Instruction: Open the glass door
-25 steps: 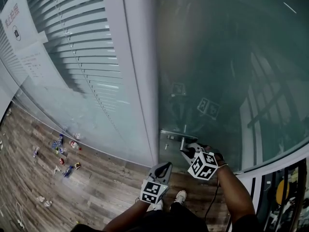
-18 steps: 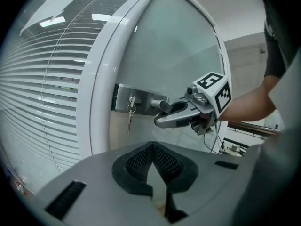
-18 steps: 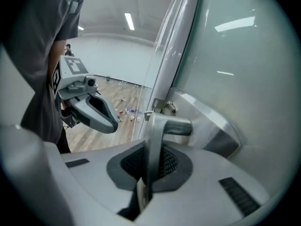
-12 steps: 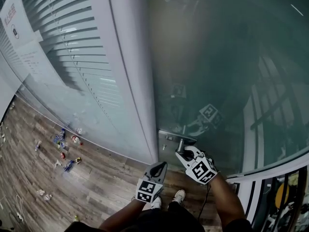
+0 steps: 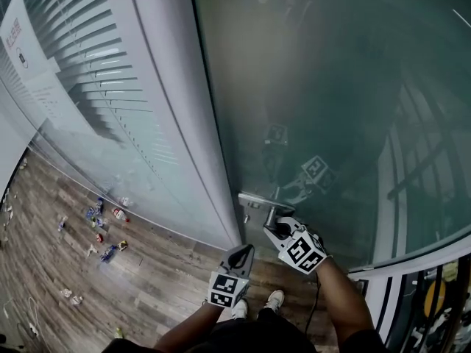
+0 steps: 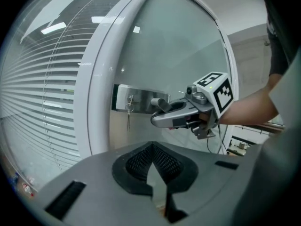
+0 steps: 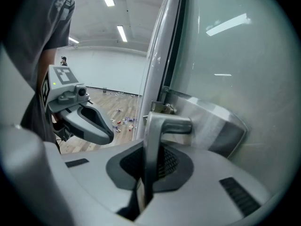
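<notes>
Where the right hand-held gripper [image 5: 276,230] clamps, the door handle [image 7: 164,125] sits.

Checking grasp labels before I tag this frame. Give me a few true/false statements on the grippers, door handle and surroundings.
1. The right gripper is shut on the door handle. True.
2. The left gripper also grips the handle. False: it hangs apart from the handle, with its jaws together on nothing.
3. A key hangs from the lock plate beside the handle. True.
4. The handle sits at the edge of the glass door far from the white frame. False: it sits right beside that frame.
5. The wooden floor is bare. False: small scattered items lie on it.
</notes>
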A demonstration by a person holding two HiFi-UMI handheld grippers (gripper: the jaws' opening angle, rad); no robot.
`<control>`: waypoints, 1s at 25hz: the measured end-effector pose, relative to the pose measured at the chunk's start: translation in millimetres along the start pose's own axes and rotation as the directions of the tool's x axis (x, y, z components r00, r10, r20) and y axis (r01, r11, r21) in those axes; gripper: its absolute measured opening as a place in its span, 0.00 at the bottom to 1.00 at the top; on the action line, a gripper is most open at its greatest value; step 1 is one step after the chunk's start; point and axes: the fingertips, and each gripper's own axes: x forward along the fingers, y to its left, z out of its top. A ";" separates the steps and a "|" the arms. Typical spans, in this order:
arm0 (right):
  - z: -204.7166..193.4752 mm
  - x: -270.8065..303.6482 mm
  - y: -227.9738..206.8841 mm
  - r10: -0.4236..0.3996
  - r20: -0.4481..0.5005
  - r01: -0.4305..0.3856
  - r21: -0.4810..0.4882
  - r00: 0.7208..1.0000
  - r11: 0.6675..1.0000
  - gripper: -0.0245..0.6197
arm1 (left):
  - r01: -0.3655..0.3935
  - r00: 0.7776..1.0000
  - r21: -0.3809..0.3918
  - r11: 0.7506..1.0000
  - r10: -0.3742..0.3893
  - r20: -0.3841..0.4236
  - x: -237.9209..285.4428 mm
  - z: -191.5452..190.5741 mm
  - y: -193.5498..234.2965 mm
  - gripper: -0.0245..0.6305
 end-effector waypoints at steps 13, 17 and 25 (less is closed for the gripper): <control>-1.8 6.3 -54.6 -0.003 -0.012 0.004 0.046 1.000 0.999 0.07 | -0.046 0.999 0.013 0.999 0.046 0.004 31.3 19.5 -26.5 0.03; -15.2 13.1 -75.9 -0.009 -0.017 0.010 0.068 1.000 0.998 0.07 | -0.077 0.997 0.025 0.997 0.077 0.005 47.7 16.1 -32.7 0.03; -0.2 -7.6 -152.6 -0.047 -0.060 0.052 0.098 0.997 0.994 0.06 | -0.156 0.986 0.027 0.987 0.154 0.057 69.2 84.2 -43.3 0.03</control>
